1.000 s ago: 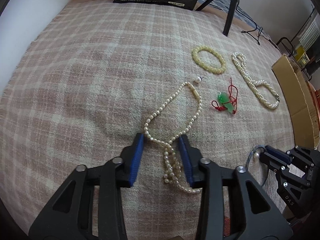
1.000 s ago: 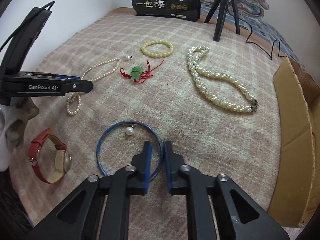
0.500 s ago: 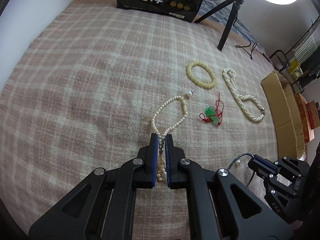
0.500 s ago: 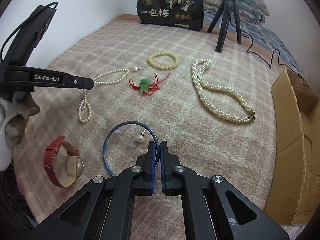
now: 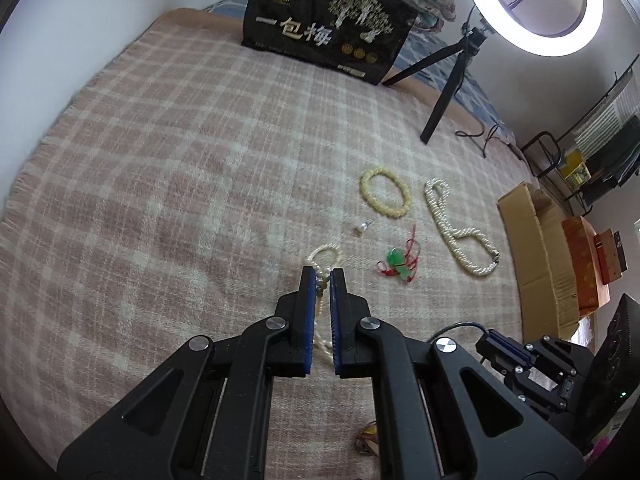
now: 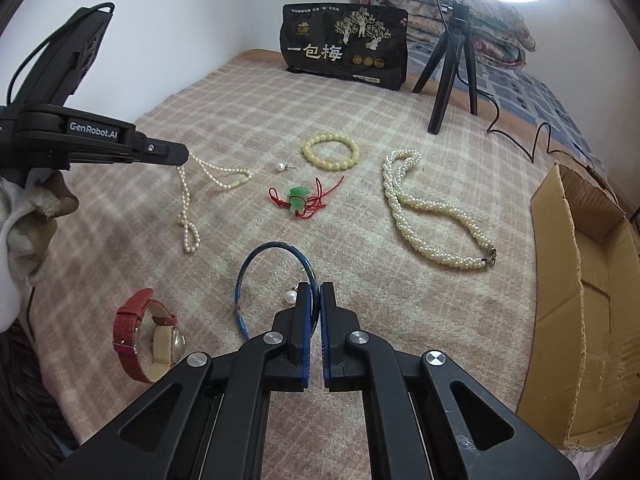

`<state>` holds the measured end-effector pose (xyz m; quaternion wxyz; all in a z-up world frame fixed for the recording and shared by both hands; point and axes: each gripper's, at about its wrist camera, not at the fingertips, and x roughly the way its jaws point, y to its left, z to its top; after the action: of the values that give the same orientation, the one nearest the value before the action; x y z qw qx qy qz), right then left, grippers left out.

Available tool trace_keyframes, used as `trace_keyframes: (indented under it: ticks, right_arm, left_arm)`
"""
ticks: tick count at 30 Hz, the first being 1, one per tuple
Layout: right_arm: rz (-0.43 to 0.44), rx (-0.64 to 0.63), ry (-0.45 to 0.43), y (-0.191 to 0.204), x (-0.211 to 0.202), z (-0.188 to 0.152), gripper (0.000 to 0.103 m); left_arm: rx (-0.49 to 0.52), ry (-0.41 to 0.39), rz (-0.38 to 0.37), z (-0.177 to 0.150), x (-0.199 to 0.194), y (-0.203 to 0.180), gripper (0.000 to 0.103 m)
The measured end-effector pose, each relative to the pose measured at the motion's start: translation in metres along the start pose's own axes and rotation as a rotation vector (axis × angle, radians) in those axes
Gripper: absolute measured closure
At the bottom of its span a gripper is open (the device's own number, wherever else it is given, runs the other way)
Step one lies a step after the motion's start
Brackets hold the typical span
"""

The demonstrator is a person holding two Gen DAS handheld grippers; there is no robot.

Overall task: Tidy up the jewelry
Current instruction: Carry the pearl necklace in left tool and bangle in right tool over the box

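My left gripper [image 5: 322, 276] is shut on a thin pearl necklace [image 5: 325, 258] and holds it lifted, with strands hanging down to the blanket [image 6: 188, 216]. My right gripper [image 6: 316, 292] is shut on a blue hoop necklace [image 6: 256, 264] with a pearl pendant [image 6: 289, 297], raised off the blanket. On the blanket lie a yellow bead bracelet [image 6: 330, 151], a green jade pendant on red cord [image 6: 298, 198], a thick twisted pearl necklace [image 6: 424, 216], a single pearl earring [image 6: 281, 167] and a red-strap watch [image 6: 148, 336].
The pink plaid blanket [image 5: 160, 168] covers a bed. A black snack bag [image 6: 346, 46] stands at the back. A ring-light tripod [image 6: 452, 64] stands at the back right. An open cardboard box [image 6: 592, 288] sits at the right edge.
My left gripper shut on the thin pearl necklace and lifted it. My right gripper shut on the blue hoop necklace and raised it; both views have pulled up and back.
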<state>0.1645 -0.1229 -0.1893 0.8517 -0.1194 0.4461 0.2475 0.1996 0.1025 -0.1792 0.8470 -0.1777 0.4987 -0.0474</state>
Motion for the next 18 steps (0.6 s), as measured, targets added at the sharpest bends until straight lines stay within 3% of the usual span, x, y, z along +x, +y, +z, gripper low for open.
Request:
trace_keyframes:
  ticks: [18]
  right_arm:
    - [-0.042,0.019,-0.148,-0.009,-0.054,0.014,0.101]
  left_arm:
    - [0.071,-0.138,-0.093,0.007,-0.062,-0.059,0.099]
